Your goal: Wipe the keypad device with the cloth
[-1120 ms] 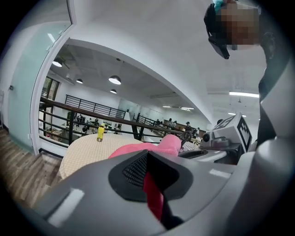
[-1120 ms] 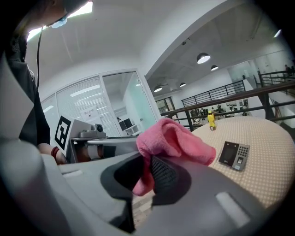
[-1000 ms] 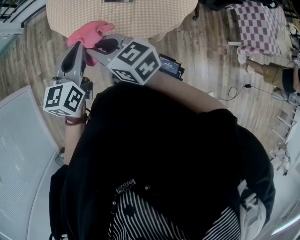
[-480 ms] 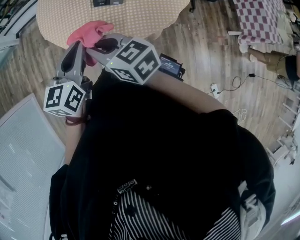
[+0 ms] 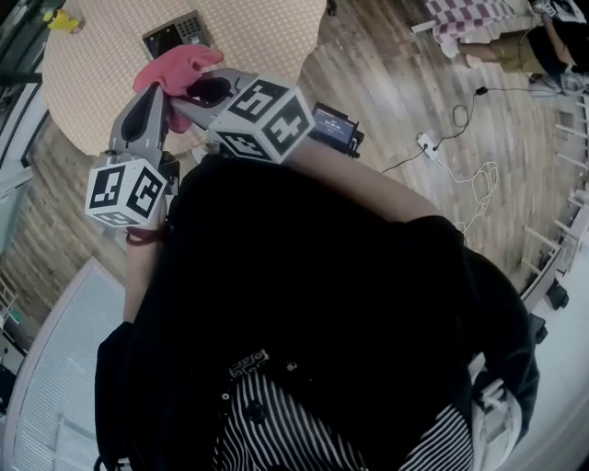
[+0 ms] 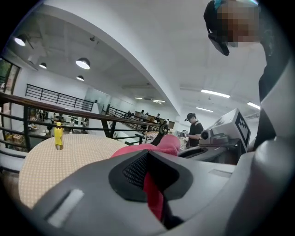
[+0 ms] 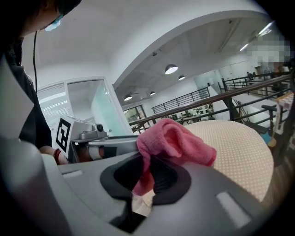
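A pink cloth point(image 5: 175, 66) is bunched up close to my chest, pinched from both sides. My left gripper point(image 5: 150, 92) is shut on it, and the cloth point(image 6: 154, 196) fills the gap between its jaws. My right gripper point(image 5: 190, 92) is shut on the same cloth point(image 7: 175, 138), which spills over its jaws. The keypad device point(image 5: 175, 34), dark with a grey keypad, lies on the round beige table point(image 5: 248, 37) just beyond the cloth. Neither gripper touches it.
A small yellow bottle point(image 5: 58, 18) stands at the table's far left edge. A dark screen device point(image 5: 333, 127) sits by my right arm. A power strip with white cables point(image 5: 429, 144) lies on the wooden floor. A railing point(image 6: 69, 113) runs behind the table.
The view has swung, so the table sits further left and the keypad device and yellow bottle have come into sight. Both grippers hold the cloth as before.
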`<state>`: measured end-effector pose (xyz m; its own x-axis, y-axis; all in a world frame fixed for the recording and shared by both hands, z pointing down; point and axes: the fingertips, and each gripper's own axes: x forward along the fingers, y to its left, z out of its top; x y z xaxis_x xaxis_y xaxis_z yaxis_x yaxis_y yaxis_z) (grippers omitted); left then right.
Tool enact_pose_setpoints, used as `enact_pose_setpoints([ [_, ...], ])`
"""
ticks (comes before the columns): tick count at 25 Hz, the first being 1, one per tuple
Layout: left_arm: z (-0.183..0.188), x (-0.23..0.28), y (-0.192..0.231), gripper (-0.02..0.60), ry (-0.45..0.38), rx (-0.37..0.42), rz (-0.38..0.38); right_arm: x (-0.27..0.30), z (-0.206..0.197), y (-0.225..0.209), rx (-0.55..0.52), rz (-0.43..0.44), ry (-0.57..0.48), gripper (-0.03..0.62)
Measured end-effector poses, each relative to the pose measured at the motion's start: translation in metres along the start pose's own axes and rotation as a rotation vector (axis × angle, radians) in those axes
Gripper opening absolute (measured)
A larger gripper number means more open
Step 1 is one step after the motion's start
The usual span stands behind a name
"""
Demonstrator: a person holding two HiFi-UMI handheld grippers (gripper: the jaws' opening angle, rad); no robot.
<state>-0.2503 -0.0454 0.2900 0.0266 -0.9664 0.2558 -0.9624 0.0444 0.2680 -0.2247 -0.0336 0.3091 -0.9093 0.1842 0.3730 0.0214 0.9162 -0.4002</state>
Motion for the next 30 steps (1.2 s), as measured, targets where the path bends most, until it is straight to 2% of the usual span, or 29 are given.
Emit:
enact_pose_setpoints([
  [6,0.007,-0.002,0.067,0.004,0.053,0.024,-0.163,0.068,0.017,0.002,0.041,-0.120,-0.014,0.048],
  [11,0.007,-0.006,0.102,0.003,0.070,0.052,-0.241,0.105,0.021,0.004,0.059,-0.189,-0.015,0.048],
  [15,-0.001,-0.010,0.138,0.005,0.089,0.042,-0.287,0.142,0.019,0.006,0.093,-0.229,-0.007,0.048],
  [24,-0.016,-0.013,0.162,0.005,0.116,-0.002,-0.345,0.168,0.008,0.007,0.134,-0.248,0.036,0.048],
  [30,-0.009,0.009,0.176,0.005,0.121,-0.017,-0.302,0.178,0.020,-0.015,0.124,-0.218,0.040,0.048],
])
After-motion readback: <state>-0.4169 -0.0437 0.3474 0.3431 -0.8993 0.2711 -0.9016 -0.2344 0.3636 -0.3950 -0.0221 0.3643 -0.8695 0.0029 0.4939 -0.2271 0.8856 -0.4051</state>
